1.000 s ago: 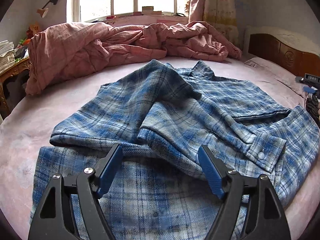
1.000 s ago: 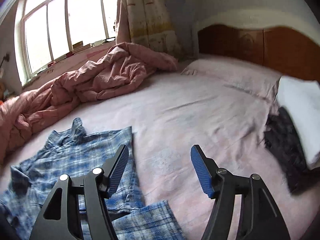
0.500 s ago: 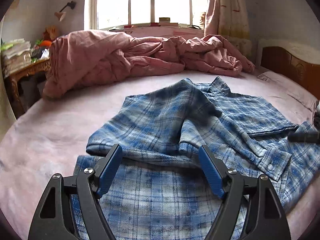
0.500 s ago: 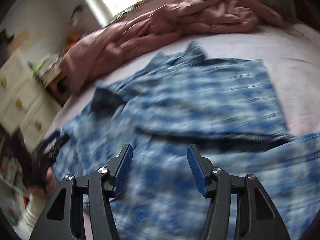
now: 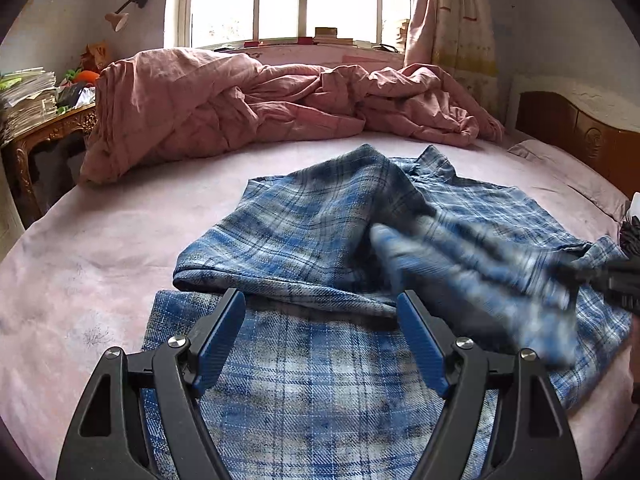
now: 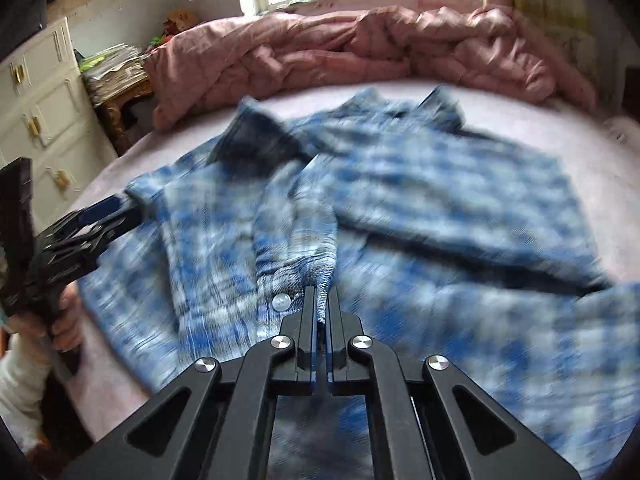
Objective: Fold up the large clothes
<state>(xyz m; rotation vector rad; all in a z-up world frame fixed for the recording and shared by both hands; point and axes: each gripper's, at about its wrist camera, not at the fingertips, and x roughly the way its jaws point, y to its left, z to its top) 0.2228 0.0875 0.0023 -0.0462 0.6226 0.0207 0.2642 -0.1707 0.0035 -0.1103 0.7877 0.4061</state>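
Note:
A blue plaid shirt (image 5: 320,232) lies spread on the pink bed sheet (image 5: 100,248), with one sleeve folded across its body. My left gripper (image 5: 320,332) is open and empty, just above the shirt's lower hem. My right gripper (image 6: 320,304) is shut on the sleeve cuff (image 6: 296,276) next to its white button (image 6: 281,302). The sleeve looks blurred in the left wrist view (image 5: 472,276), where the right gripper (image 5: 612,276) shows at the right edge. The left gripper (image 6: 100,216) shows at the left of the right wrist view, held in a hand.
A crumpled pink duvet (image 5: 260,100) lies along the far side of the bed under the window. A wooden headboard (image 5: 580,140) is at the right. A side table (image 5: 44,132) stacked with papers and a white cabinet (image 6: 40,120) stand at the left.
My right gripper swung over the shirt, closed on the sleeve cuff and is moving with it. My left gripper stayed open over the hem and drew back slightly.

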